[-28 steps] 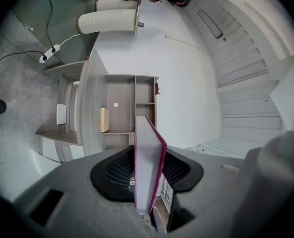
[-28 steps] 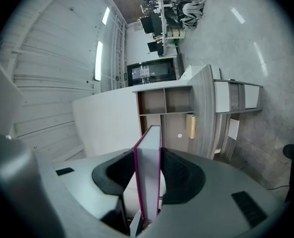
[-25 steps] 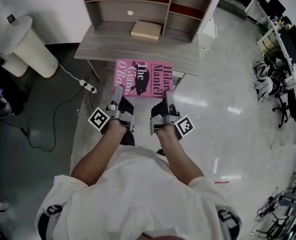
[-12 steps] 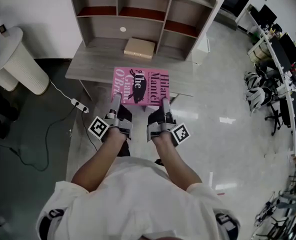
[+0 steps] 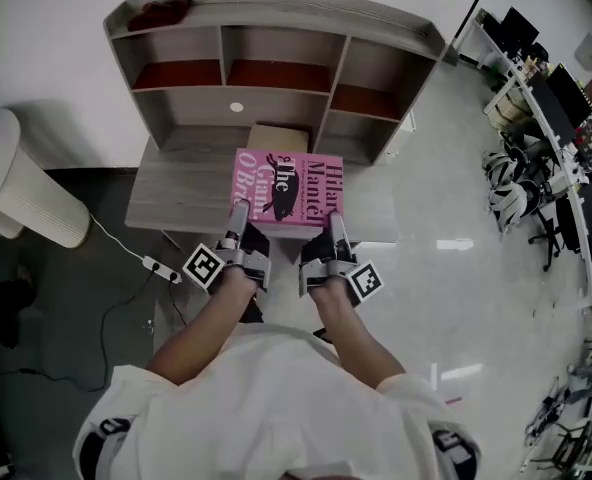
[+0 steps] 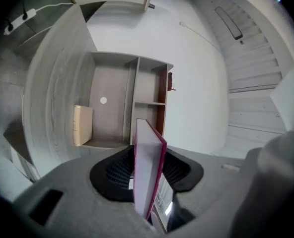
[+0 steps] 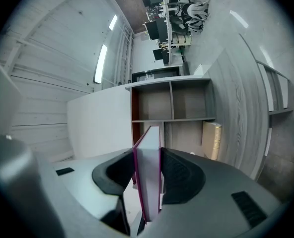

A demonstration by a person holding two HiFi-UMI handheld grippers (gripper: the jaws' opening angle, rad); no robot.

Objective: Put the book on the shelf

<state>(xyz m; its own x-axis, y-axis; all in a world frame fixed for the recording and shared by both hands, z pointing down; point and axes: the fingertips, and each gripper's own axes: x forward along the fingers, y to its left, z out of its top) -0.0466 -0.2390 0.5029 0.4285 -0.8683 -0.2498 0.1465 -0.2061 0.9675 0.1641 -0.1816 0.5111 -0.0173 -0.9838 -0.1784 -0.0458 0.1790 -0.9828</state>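
Observation:
A pink hardback book is held flat above the grey desk, cover up, in front of the shelf unit. My left gripper is shut on the book's near left edge and my right gripper is shut on its near right edge. In the left gripper view the book stands edge-on between the black pads. The right gripper view shows the book clamped the same way, with the shelf compartments straight ahead.
A tan book lies on the desk under the shelf's middle compartment, partly hidden by the pink book. A white cylindrical bin stands at the left. A power strip and cable lie on the floor. Office chairs and desks line the right.
The pink book has moved forward with both grippers, from the desk's front edge to over the desk and closer to the shelf. It now partly covers the tan book.

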